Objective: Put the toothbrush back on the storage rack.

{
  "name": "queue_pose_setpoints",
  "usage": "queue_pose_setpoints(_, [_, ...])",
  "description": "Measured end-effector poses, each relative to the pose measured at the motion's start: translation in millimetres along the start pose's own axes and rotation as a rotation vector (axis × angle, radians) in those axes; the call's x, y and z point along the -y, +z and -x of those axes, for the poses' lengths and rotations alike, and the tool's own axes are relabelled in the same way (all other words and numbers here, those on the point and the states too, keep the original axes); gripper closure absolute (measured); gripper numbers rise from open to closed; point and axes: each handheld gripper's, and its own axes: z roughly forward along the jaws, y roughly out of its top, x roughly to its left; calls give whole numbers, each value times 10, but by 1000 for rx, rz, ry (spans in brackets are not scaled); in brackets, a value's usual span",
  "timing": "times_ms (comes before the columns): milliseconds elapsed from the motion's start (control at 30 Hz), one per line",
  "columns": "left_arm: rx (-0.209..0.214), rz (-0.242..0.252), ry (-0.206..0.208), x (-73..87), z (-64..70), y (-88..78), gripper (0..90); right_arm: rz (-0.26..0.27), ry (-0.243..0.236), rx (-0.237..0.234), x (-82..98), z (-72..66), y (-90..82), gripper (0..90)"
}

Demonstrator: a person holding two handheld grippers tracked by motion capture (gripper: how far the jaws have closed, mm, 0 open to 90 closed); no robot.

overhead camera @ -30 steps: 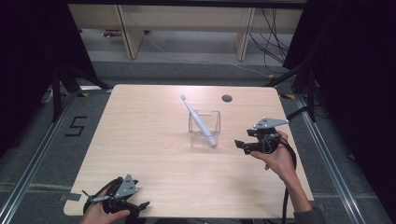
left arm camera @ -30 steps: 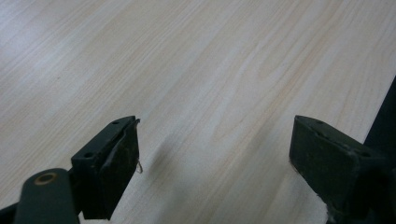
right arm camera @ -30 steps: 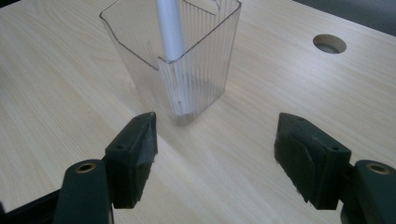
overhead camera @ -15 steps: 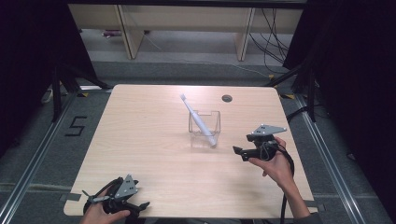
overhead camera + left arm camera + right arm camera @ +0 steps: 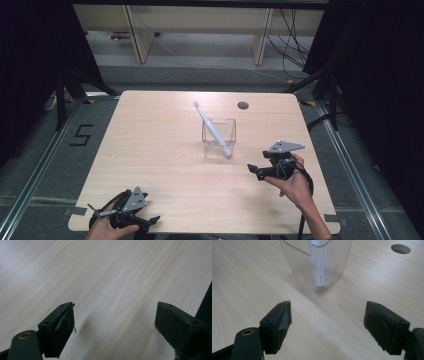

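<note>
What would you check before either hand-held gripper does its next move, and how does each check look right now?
1. Right hand-held gripper jaws open and empty: ok.
2. Left hand-held gripper jaws open and empty: ok; it sits at the table's near edge.
3. Clear container upright on the table: ok.
4. Toothbrush resting in the container, leaning over its rim: ok.
5. Path between right hand-held gripper and container free of other things: ok; bare wood lies between them.
6. Whether the leaning toothbrush would tip the container if nudged: cannot tell.
</note>
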Motion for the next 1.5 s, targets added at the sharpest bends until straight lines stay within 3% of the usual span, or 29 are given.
queue_pose_setpoints(133, [5, -2, -8, 2, 20, 5, 155, 7, 0, 13, 61, -7, -4, 233])
queue_pose_setpoints(200, [4, 2, -1, -2, 11, 3, 156, -7, 22, 5, 96, -24, -4, 233])
queue_pose_setpoints(233, [7, 3, -18, 1, 18, 5, 155, -19, 37, 3, 116, -39, -15, 233])
queue_pose_setpoints(267, [3, 4, -3, -2, 7, 2, 155, -3, -1, 4, 129, -12, -8, 233])
queue_pose_setpoints(300, [1, 4, -5, -1, 7, 4, 155, -9, 22, 1, 145, -27, -15, 232])
queue_pose_setpoints(400, [1, 0, -13, 2, 18, 7, 155, -11, 31, 1, 175, -32, -19, 232])
queue_pose_setpoints(433, [4, -2, -11, 2, 22, 8, 155, -11, 8, 5, 184, -13, -21, 231])
queue_pose_setpoints(633, [1, 2, -5, 1, 7, 5, 155, -24, 39, -3, 292, -16, -20, 228])
queue_pose_setpoints(700, [2, 0, -14, 1, 18, 7, 155, -20, 22, 6, 299, -9, -23, 228])
queue_pose_setpoints(733, [4, -2, -9, 1, 21, 8, 155, -33, 47, -1, 310, -24, -30, 228])
queue_pose_setpoints(833, [3, 0, -9, -1, 21, 3, 155, -40, 53, 3, 354, -28, -37, 225])
queue_pose_setpoints(1000, [0, -1, -14, 2, 20, 7, 155, -27, 34, 12, 393, -10, -57, 225])
queue_pose_setpoints(1100, [5, -3, 3, -4, 18, 10, 155, -32, 57, 13, 426, -16, -65, 224])
queue_pose_setpoints(1167, [5, -1, -9, -4, 25, 9, 155, -31, 30, 23, 457, -3, -72, 224])
queue_pose_setpoints(1233, [4, -1, -13, 0, 17, 6, 155, -33, 69, 12, 476, -33, -78, 224])
queue_pose_setpoints(1267, [2, 0, -1, -2, 7, 3, 155, -37, 50, 12, 478, -18, -83, 224])
queue_pose_setpoints(1300, [1, 1, -3, -2, 8, 4, 155, -37, 73, 16, 489, -38, -88, 224])
queue_pose_setpoints(1400, [3, -1, -6, -1, 21, 6, 155, -33, 67, 15, 511, -38, -86, 221])
queue_pose_setpoints(1433, [4, -4, -1, -4, 20, 6, 155, -40, 44, 29, 538, -35, -91, 214])
queue_pose_setpoints(1500, [3, -2, -5, -4, 23, 6, 156, -43, 58, 22, 549, -50, -95, 212])
